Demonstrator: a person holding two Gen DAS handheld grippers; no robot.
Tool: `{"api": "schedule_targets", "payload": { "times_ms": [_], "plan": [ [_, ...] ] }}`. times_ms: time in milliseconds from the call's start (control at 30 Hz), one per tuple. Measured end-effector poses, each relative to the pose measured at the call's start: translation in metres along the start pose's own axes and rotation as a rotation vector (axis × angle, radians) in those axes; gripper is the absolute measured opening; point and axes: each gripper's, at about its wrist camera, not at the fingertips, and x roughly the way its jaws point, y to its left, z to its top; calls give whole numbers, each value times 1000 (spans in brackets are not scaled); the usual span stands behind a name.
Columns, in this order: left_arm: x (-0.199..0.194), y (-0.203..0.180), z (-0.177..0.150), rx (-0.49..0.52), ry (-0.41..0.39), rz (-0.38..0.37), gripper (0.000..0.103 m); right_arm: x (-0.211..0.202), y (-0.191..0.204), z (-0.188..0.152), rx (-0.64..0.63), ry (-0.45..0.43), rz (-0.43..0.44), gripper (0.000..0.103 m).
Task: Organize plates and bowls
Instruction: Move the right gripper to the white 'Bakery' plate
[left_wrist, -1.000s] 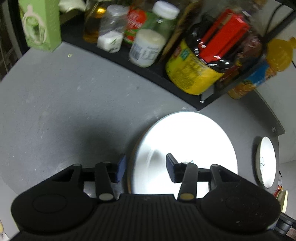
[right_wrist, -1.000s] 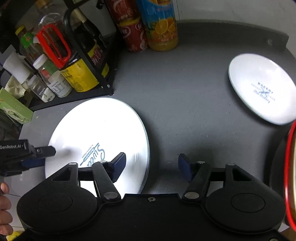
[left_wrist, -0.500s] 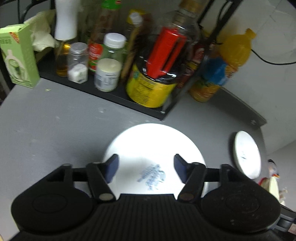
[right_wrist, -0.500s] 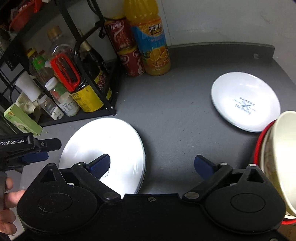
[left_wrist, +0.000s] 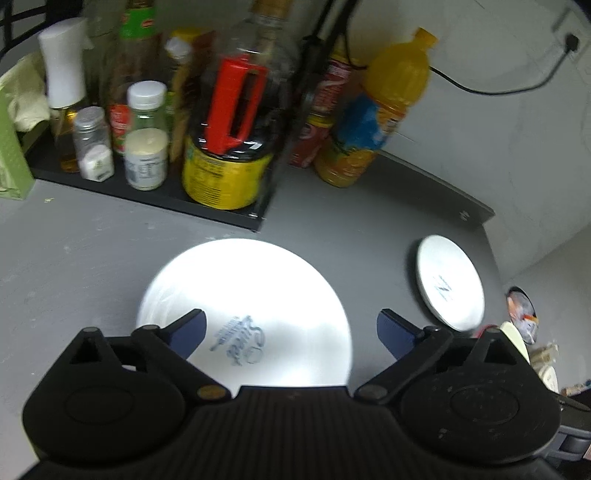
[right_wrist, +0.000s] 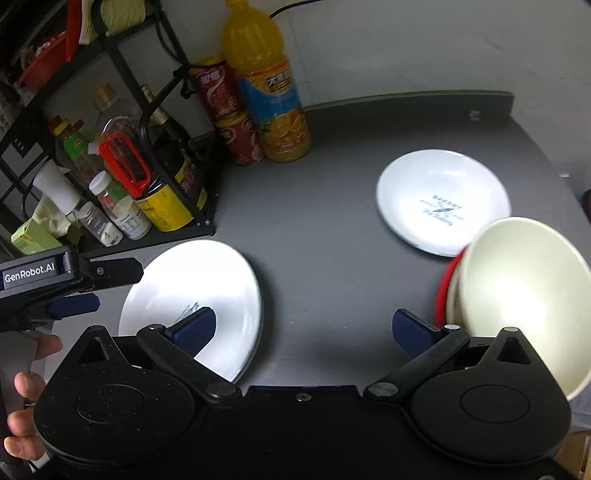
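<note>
A large white plate (left_wrist: 255, 302) with blue lettering lies flat on the grey counter, seen also in the right wrist view as the plate (right_wrist: 207, 284) at lower left. My left gripper (left_wrist: 291, 328) hangs above it, open and holding nothing. A smaller white plate (left_wrist: 450, 282) lies at the right; the right wrist view shows it as the plate (right_wrist: 443, 201) near the back right. My right gripper (right_wrist: 303, 328) is open over bare counter between the two plates. A cream bowl (right_wrist: 517, 295) nested in a red-rimmed one (right_wrist: 443, 284) stands at the right.
A black rack (left_wrist: 155, 188) of jars and bottles stands behind the large plate, with an orange juice bottle (left_wrist: 373, 118) and red cans (right_wrist: 229, 114) beside it. A hand (right_wrist: 26, 384) holds the left gripper's handle. The counter's raised back edge (right_wrist: 424, 98) runs behind.
Both grippers have risen and pulled back from the large plate, and their jaws have spread wider. The left one let go of the plate's rim. The bowls came into the right view.
</note>
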Motion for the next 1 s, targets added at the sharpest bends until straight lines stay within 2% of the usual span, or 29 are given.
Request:
{"api": "schedule_targets", "payload": {
  "times_ms": [267,367,467,633,1000],
  "plan": [
    [2,-34,-2,29,9,-64,98,-34,-21,2,37,-48,-7,103],
    [6,-49,-3,51,3,-75,98,-41,-33,4,50,-68,-23,103],
    [10,-63,-3,67,12,-92,103,-47,-43,6,54,-76,-31,103],
    [20,-86,-1,91,24,-145,103,-51,-58,11,56,-79,-31,103],
    [51,-131,8,133,70,-137,103,-46,-96,36,61,-73,-44,103]
  ]
}}
